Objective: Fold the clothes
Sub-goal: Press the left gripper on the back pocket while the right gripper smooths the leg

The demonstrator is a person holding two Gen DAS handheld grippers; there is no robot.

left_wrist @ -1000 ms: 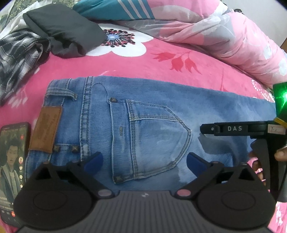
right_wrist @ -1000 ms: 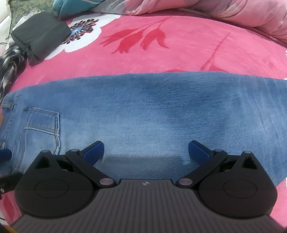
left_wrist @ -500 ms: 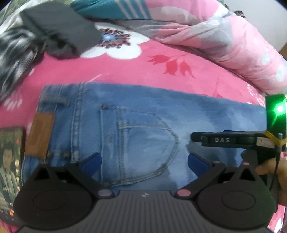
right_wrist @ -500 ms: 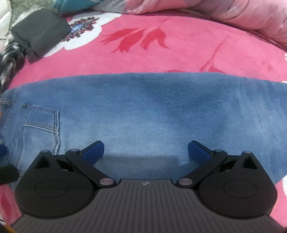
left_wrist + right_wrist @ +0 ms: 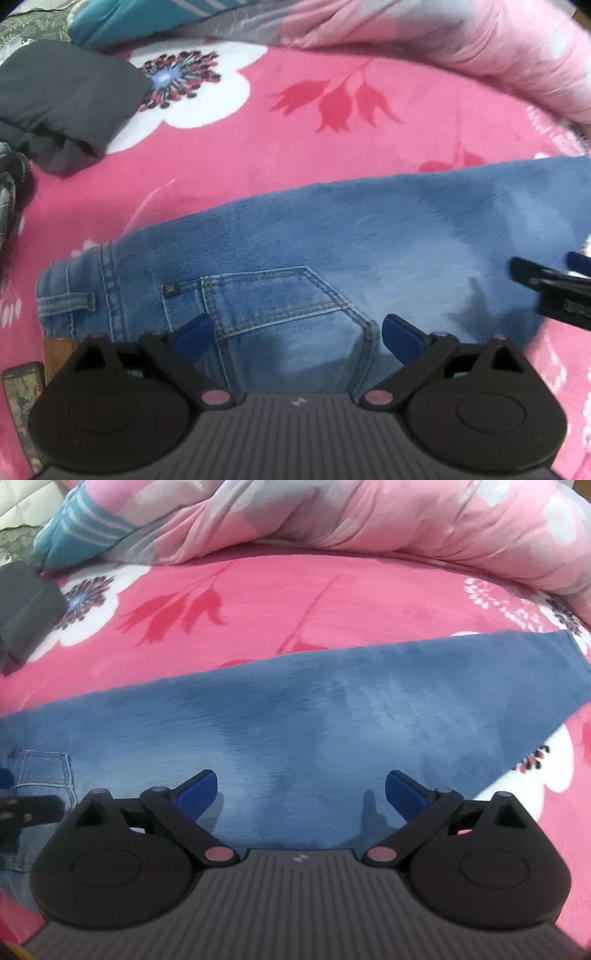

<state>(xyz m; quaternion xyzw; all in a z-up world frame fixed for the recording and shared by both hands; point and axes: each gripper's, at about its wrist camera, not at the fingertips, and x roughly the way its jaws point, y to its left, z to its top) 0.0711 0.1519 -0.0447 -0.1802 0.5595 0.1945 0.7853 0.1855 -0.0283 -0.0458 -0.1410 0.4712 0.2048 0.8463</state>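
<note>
Blue jeans (image 5: 332,240) lie flat across the pink bed, back pocket up, waistband at the left. My left gripper (image 5: 297,332) hovers open over the back pocket with only denim below it. My right gripper (image 5: 301,790) hangs over the jeans (image 5: 332,701) leg. Its jaws are wide and closing a little, with no cloth pinched between them. The leg hem (image 5: 576,657) shows at the far right. A black part of the other tool pokes in at the right edge of the left wrist view.
A folded dark grey garment (image 5: 62,103) and a plaid cloth (image 5: 7,184) lie at the back left. A phone (image 5: 22,398) sits by the waistband. A bunched pink quilt (image 5: 406,528) and a teal striped garment (image 5: 81,528) line the far side.
The left gripper has slid right along the jeans, so waistband and phone sit at the lower left. The right gripper has risen and shifted toward the leg end, bringing the hem into view.
</note>
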